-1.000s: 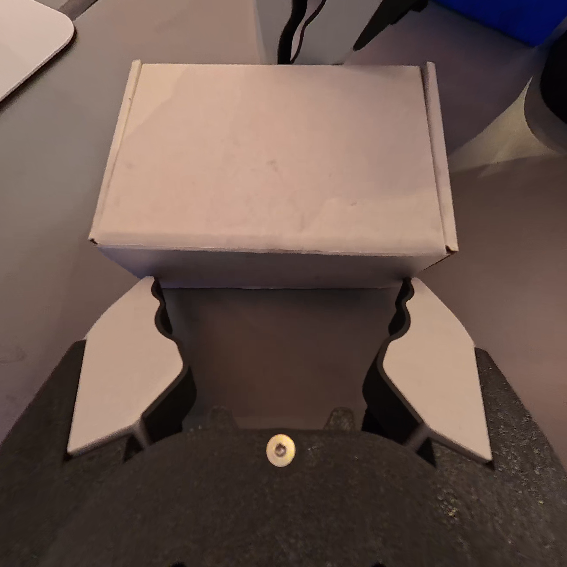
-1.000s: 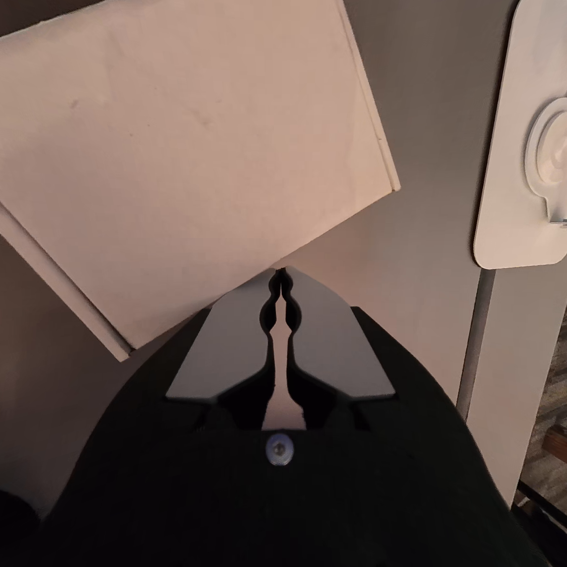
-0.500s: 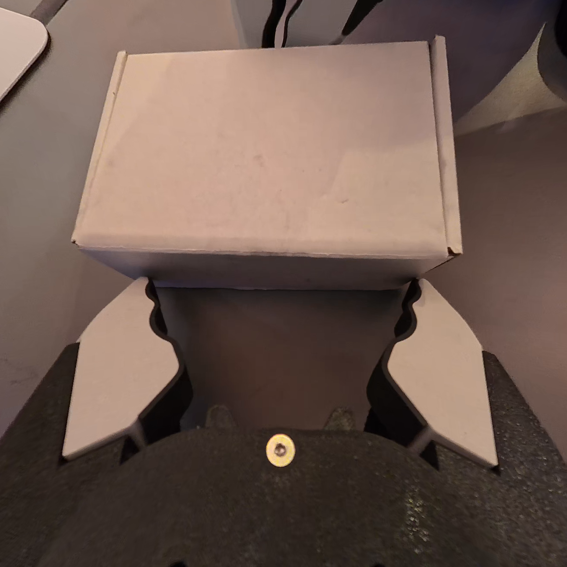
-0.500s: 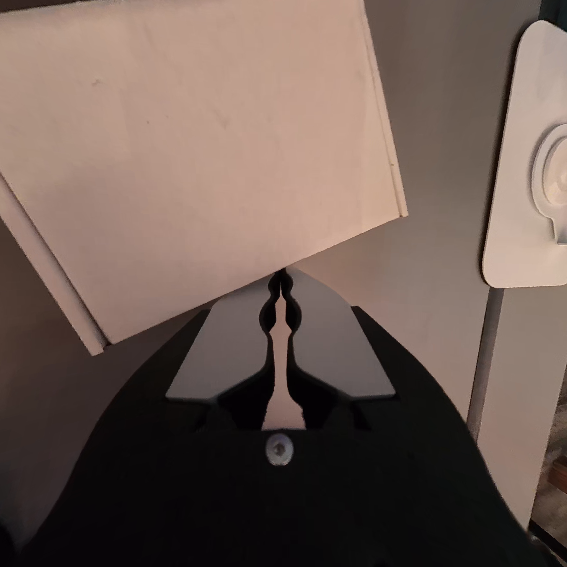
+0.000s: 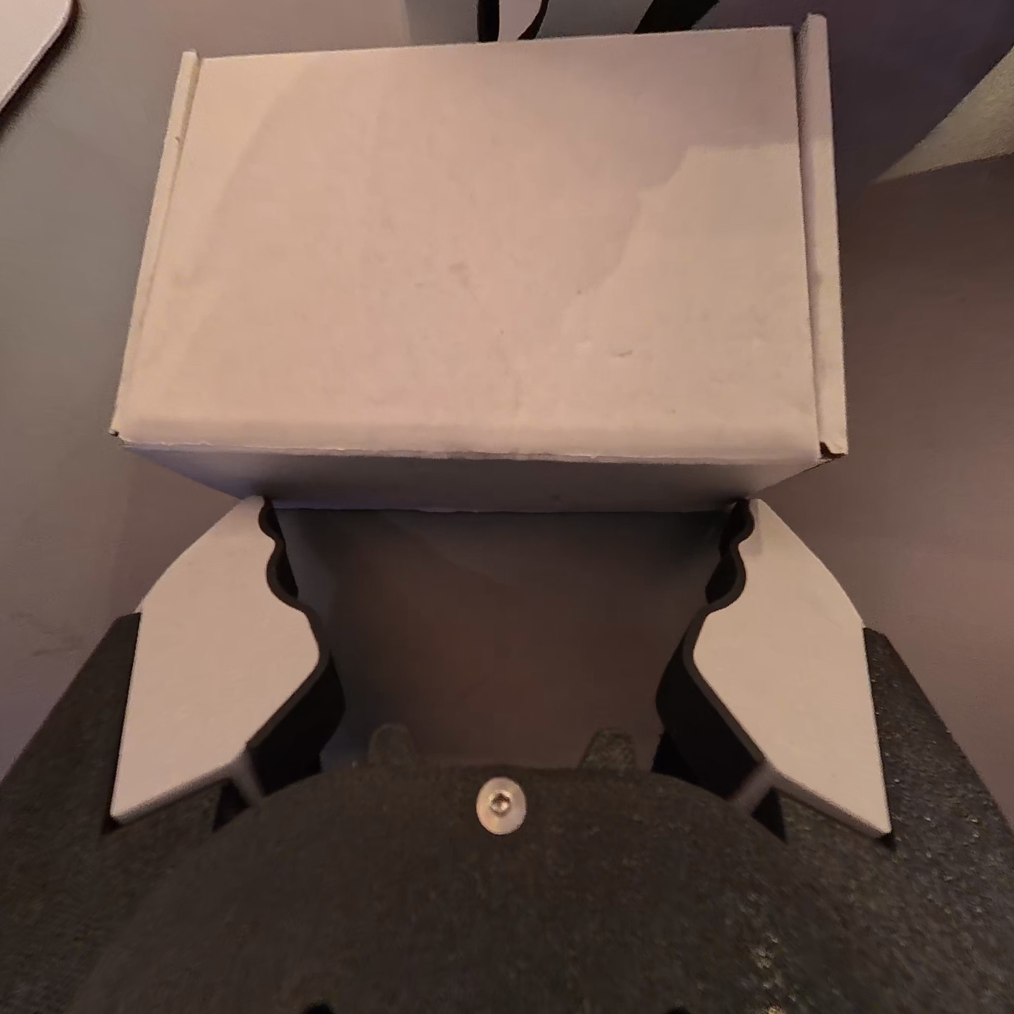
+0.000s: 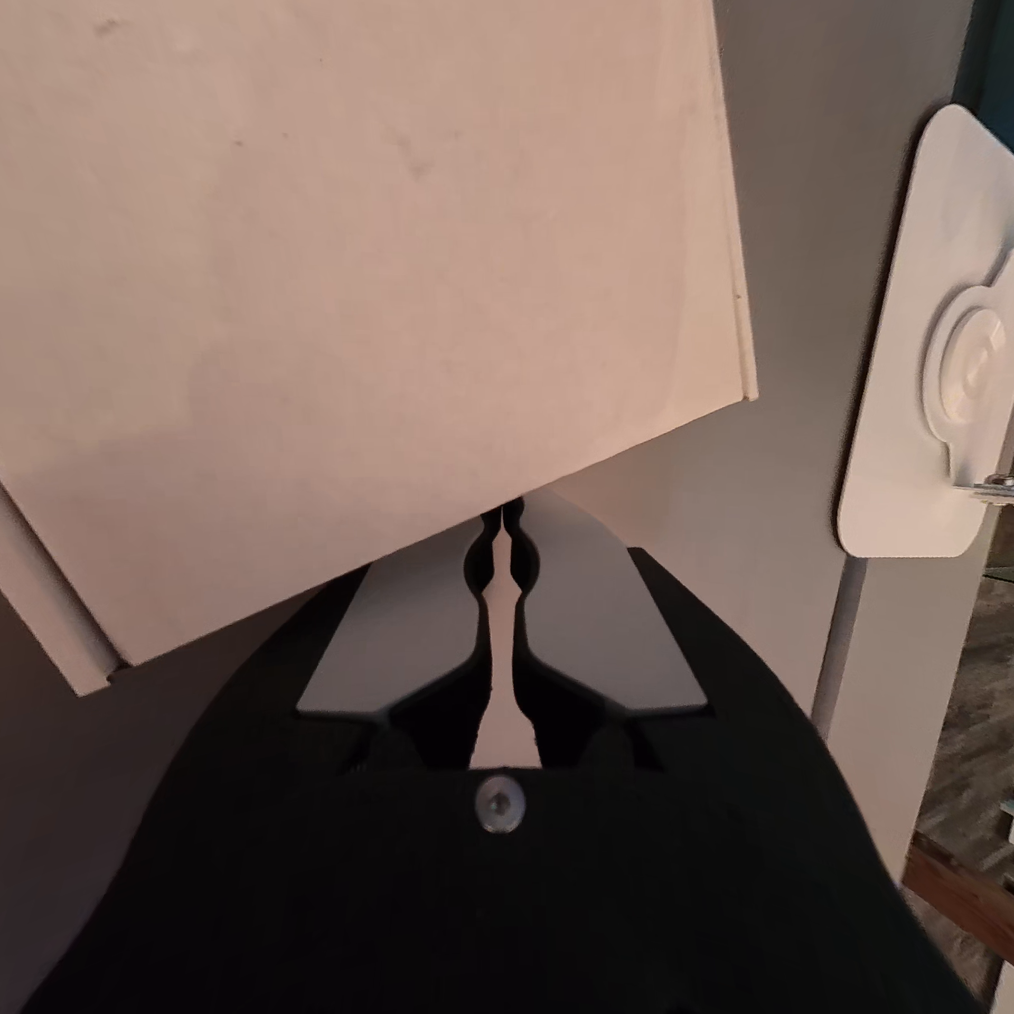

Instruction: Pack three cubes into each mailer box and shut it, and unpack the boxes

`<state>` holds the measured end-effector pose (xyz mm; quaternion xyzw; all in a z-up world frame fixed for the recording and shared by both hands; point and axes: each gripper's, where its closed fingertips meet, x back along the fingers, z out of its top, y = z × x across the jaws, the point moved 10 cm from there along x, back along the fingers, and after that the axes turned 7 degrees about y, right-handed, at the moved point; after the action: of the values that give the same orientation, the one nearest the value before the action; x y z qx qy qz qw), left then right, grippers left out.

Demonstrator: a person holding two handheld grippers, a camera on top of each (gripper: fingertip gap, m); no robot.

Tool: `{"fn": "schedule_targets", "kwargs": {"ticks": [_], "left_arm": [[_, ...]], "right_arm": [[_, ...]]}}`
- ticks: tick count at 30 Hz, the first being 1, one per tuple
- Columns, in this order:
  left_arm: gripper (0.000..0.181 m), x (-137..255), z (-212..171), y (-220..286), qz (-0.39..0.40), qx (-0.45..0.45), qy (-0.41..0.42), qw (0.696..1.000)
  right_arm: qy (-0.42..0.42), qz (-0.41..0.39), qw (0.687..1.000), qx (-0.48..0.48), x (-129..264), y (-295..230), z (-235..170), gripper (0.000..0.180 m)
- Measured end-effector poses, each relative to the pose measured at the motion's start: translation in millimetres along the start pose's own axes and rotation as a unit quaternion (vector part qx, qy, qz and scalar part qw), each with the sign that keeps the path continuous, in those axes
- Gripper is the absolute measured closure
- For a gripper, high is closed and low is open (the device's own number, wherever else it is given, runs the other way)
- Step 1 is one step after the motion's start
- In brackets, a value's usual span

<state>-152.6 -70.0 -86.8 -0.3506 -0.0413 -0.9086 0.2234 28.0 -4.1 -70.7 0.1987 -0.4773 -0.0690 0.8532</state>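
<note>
Box (image 5: 472, 258) sits shut on the grey table (image 5: 55, 329), lid flat, flap edges showing at both sides. Left wrist view: left gripper (image 5: 505, 513) spread wide, fingers (image 5: 219, 647) low at the near wall of the box, one tip near each front corner, contact unclear. White plate corner (image 5: 27, 38) far left on the table, dark cables (image 5: 505, 19) behind the box. Right wrist view: same box (image 6: 351, 263) turned at an angle, its near edge covering the tips of the right gripper (image 6: 503, 507). Right fingers (image 6: 406, 642) pressed together with only a sliver between, nothing visibly pinched. White mount plate (image 6: 900, 356) with a round boss at the table's right edge, box well apart from it
</note>
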Motion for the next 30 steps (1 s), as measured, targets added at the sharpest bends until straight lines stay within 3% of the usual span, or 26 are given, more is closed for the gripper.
{"fn": "schedule_targets", "kwargs": {"ticks": [9, 12, 16, 30], "left_arm": [[0.047, 21.9, 7.4, 3.1, 0.001, 0.014, 0.023, 1.000], [0.052, 19.6, 9.3, -3.7, 0.022, 0.006, -0.009, 1.000], [0.046, 7.1, 7.2, -2.1, 0.014, -0.018, -0.053, 0.998], [0.042, 5.5, 0.3, -2.0, -0.012, 0.000, -0.038, 0.999]], "right_arm": [[0.014, 0.001, 1.000, -0.015, 3.2, 0.0, -7.4, 0.178], [0.016, 0.003, 1.000, -0.012, 1.7, 0.2, -5.4, 0.178], [0.037, 0.022, 0.999, -0.003, -0.1, -0.6, -2.1, 0.178], [0.037, 0.029, 0.999, 0.010, 0.2, -3.9, 0.6, 0.179]]}}
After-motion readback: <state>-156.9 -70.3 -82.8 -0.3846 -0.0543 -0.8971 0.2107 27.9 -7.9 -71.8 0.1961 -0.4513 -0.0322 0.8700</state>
